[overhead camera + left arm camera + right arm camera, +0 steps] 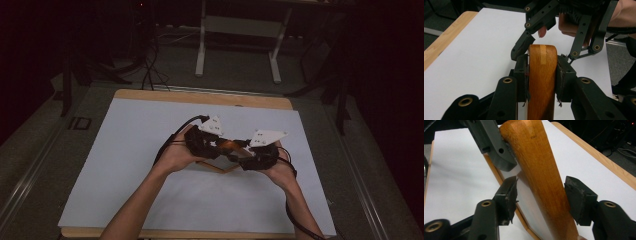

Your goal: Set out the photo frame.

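Item: wooden piece (pixel 542 82), near the table (pixel 150 150) centre. We see the left tool (pixel 542 75) clamping it; right tool (pixel 541 197) parted around it.

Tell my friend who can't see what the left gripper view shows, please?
The left gripper clamps its two black jaws on a brown wooden piece standing upright between them. Behind, the right gripper held by a hand reaches toward the wood's top, above a white table cover.
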Tool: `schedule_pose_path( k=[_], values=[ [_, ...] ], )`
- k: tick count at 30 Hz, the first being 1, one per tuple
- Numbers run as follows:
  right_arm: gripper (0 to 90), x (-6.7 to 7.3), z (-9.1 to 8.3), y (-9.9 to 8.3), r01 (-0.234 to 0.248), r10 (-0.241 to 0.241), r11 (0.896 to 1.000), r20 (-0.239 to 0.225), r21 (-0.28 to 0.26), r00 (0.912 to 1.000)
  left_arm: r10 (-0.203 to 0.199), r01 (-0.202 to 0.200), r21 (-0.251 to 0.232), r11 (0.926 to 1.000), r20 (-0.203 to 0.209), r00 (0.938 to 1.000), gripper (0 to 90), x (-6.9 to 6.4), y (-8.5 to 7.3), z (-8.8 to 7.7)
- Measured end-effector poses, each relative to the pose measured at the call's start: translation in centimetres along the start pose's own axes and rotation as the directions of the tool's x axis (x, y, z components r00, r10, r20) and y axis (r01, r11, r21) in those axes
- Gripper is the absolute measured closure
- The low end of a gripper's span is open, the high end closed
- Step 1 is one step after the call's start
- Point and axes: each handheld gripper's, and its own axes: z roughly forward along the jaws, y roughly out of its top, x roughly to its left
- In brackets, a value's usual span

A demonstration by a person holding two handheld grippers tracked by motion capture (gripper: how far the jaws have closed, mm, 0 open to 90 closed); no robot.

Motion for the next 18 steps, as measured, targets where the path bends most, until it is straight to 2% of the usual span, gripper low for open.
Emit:
schedule_pose_path(
  k=[9, 12, 18],
  values=[
    [56.6, 0.0, -0.9, -0.5, 0.052, -0.052, 0.999, -0.014, 0.008, 0.9985, 0.012, -0.012, 0.008, 0.9999, 0.036, 0.9993, 63.5, 0.1, 0.3, 0.1],
    [62.2, 0.0, -1.1, -0.7, 0.063, -0.063, 0.998, -0.02, 0.003, 0.9978, -0.009, 0.009, 0.001, 1.0, 0.048, 0.9988, 60.5, 0.4, 0.3, 0.1],
    [65.1, 0.1, -1.3, -0.8, 0.08, -0.08, 0.997, -0.016, 0.0, 0.9967, -0.018, 0.019, -0.003, 0.9998, 0.045, 0.9988, 57.8, 0.4, 0.3, 0.2]
  ],
)
